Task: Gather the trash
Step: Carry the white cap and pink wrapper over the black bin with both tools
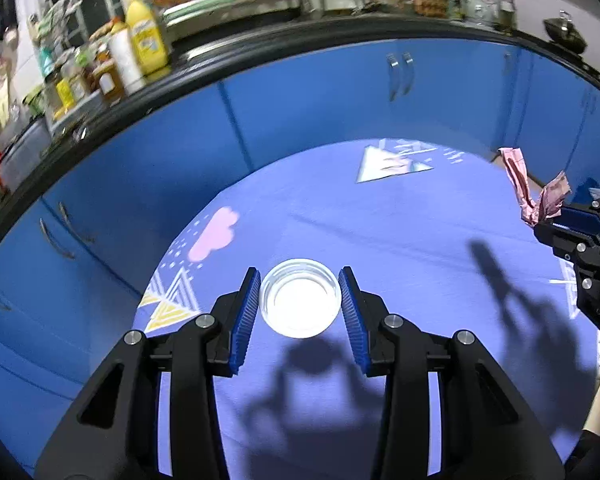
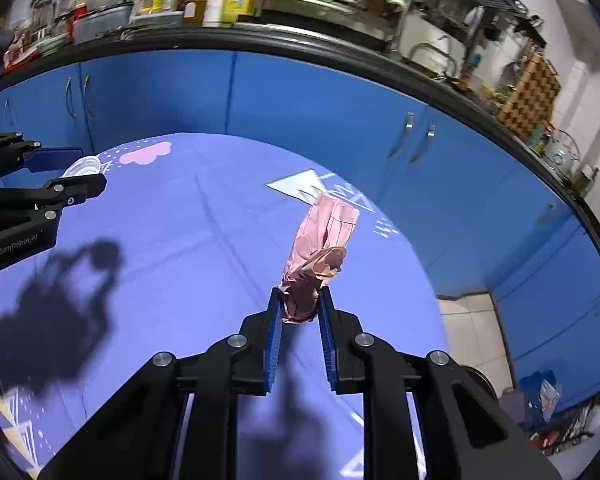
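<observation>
In the left wrist view we see our left gripper low in the centre of the frame, its two blue ribbed pads closed against either side of a small clear plastic cup, which we look straight down into; the cup hangs above the lilac tablecloth, and its dark shadow falls lower in the frame, apart from it. At the right edge of that same view our right gripper comes in from the side, pinching a crumpled pink wrapper that sticks up and to the left of its tips. In the right wrist view the same gripper sits at lower centre with its jaws drawn narrow on the bottom end of the wrapper, whose flatter upper part rises toward the middle of the frame over a white triangle printed on the cloth. At the left edge there, the left gripper shows from the side with the rim of the cup between its fingers. Blue cabinet doors curve behind the table, and a black counter edge above them carries blurred bottles, among them a yellow bottle in the upper left of the left wrist view.
</observation>
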Demonstrator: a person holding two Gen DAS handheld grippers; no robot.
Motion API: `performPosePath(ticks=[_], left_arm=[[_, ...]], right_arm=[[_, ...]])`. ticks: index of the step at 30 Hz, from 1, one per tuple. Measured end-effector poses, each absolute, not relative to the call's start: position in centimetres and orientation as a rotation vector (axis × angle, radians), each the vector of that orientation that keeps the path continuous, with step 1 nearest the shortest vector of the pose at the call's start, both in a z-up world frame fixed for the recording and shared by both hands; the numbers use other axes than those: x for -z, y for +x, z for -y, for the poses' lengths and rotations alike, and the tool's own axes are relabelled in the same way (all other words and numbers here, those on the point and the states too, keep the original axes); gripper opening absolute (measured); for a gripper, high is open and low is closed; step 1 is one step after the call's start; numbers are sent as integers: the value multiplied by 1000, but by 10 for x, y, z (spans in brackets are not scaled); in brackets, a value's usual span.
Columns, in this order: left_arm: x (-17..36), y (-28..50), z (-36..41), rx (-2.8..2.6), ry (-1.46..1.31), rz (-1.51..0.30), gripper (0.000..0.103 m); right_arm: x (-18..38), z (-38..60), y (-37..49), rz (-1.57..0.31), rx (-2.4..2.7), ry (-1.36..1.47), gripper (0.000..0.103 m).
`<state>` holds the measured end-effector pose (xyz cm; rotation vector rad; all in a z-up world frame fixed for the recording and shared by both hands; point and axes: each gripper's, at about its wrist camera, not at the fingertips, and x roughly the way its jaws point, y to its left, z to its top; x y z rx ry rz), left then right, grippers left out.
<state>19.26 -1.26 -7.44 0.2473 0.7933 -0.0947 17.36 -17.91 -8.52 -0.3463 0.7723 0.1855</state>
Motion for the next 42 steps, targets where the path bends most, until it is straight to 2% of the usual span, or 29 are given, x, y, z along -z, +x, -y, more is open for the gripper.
performPosePath(ticks=[14, 42], left_arm=[[43, 155, 109, 230, 335, -705, 42], [46, 152, 282, 419, 504, -658, 42]], right_arm=[[59, 270, 115, -722, -26, -279, 18], [71, 415, 78, -714, 172, -119, 18]])
